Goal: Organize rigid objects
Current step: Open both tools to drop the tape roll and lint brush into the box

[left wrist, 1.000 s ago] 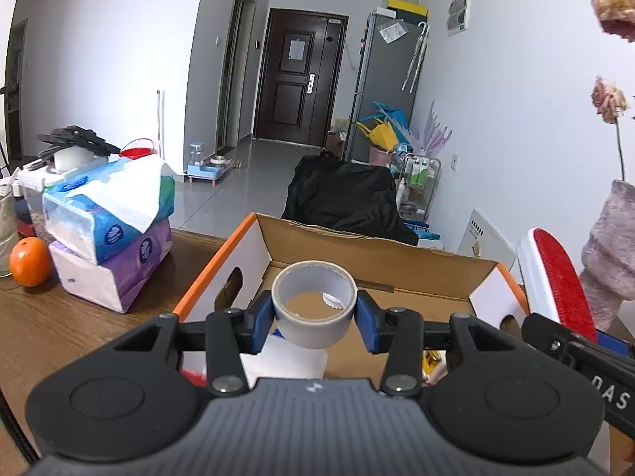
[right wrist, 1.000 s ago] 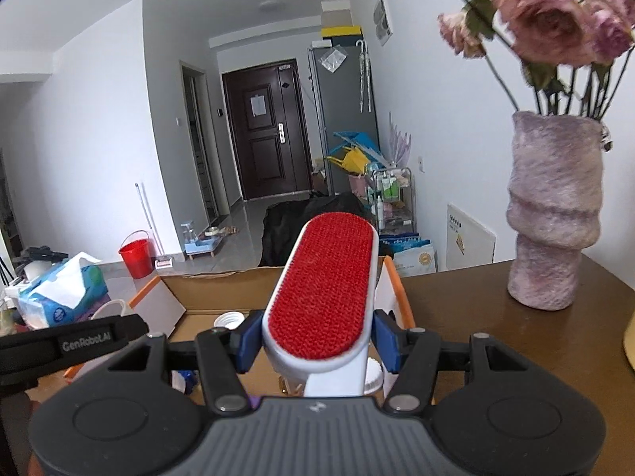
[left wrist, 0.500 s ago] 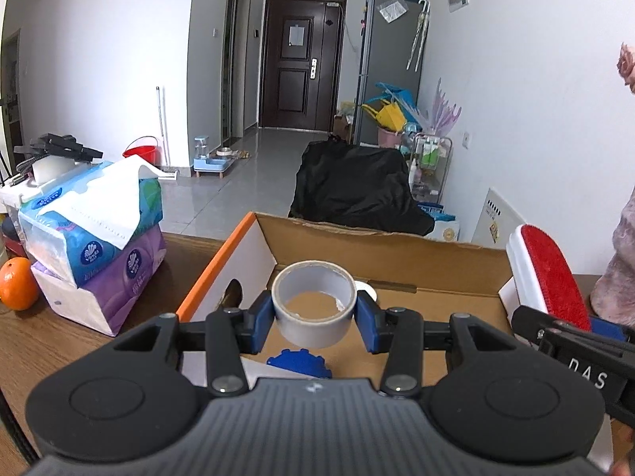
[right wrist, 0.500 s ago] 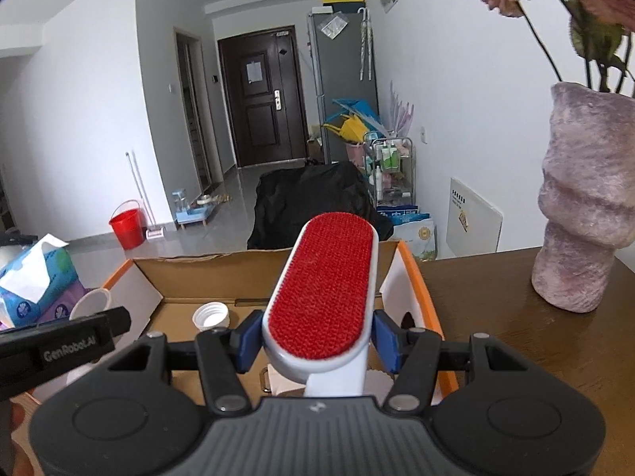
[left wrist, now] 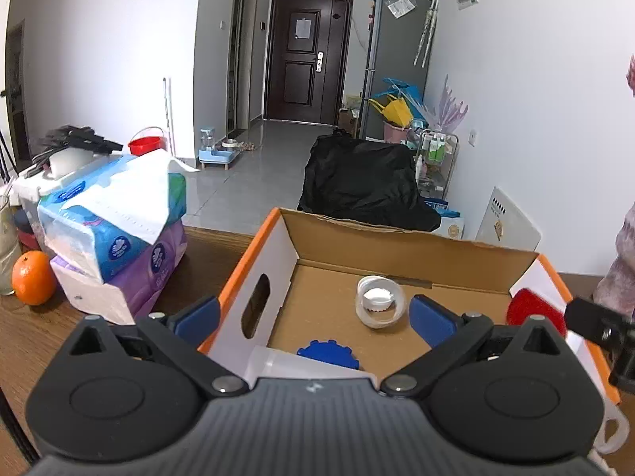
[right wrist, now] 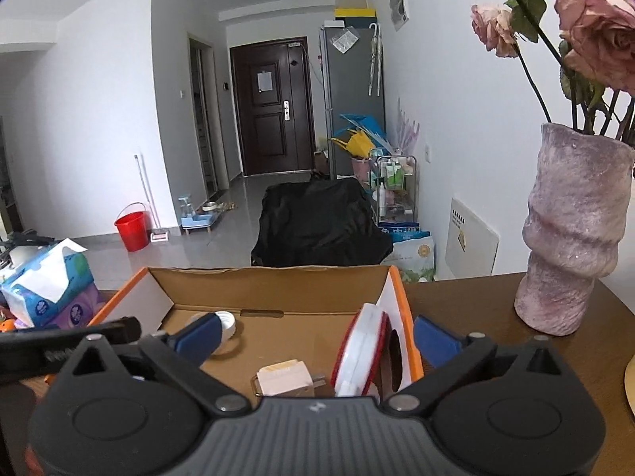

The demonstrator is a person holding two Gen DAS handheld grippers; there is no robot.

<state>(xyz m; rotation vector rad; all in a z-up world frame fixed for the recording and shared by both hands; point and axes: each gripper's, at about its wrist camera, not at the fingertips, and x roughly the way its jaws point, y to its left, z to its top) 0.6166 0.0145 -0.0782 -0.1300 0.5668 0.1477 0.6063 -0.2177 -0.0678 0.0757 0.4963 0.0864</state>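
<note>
Both my jaws just opened wide, empty; tape roll (left wrist: 379,302) and lint brush (right wrist: 363,351) lie in the box (left wrist: 401,240).

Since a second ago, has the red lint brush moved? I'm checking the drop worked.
Yes. The red lint brush has dropped from the right gripper, whose jaws have just been opening, into the cardboard box, standing on edge against its right wall.

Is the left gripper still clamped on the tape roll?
No, the left gripper has just opened wide and the tape roll lies inside the cardboard box.
</note>
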